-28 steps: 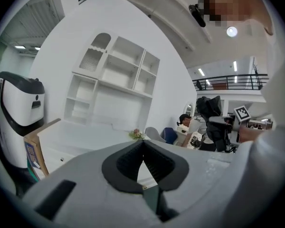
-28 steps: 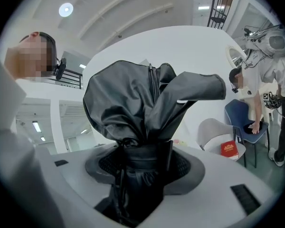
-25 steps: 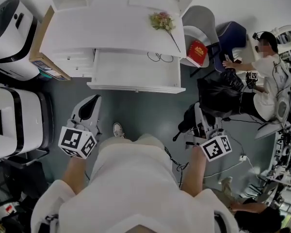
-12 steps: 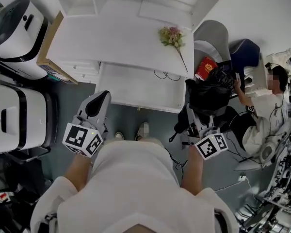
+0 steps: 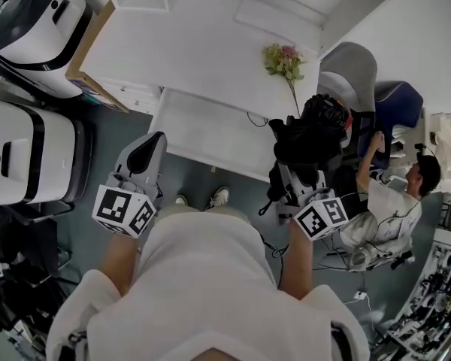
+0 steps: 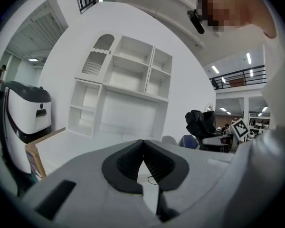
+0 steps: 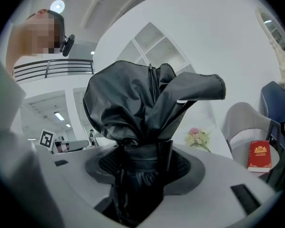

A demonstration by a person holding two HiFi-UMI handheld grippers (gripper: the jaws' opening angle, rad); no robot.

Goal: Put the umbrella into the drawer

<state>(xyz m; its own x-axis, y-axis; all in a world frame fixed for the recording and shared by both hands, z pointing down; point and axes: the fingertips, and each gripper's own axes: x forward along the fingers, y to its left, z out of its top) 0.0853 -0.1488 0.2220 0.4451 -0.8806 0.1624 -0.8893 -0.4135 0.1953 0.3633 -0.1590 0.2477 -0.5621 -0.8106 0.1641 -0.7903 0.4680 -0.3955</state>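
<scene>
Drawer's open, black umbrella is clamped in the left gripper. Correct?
Wrong side. The drawer is open, but the black umbrella is clamped in the right gripper; the left gripper is shut on nothing. The right gripper view shows it.

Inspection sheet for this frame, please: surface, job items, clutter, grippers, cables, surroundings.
Surface: white desk, bare except for a flower sprig.
Job's things: black folded umbrella held above the floor, beside the desk; drawer pulled open, nothing seen inside but a cable.
Clutter: red book on a grey chair.
Grippers: left gripper shut, empty; right gripper shut on the umbrella.
Cables: thin black loop at the drawer's back right.
Surroundings: white machines and a cardboard box at left; seated person at right.
</scene>
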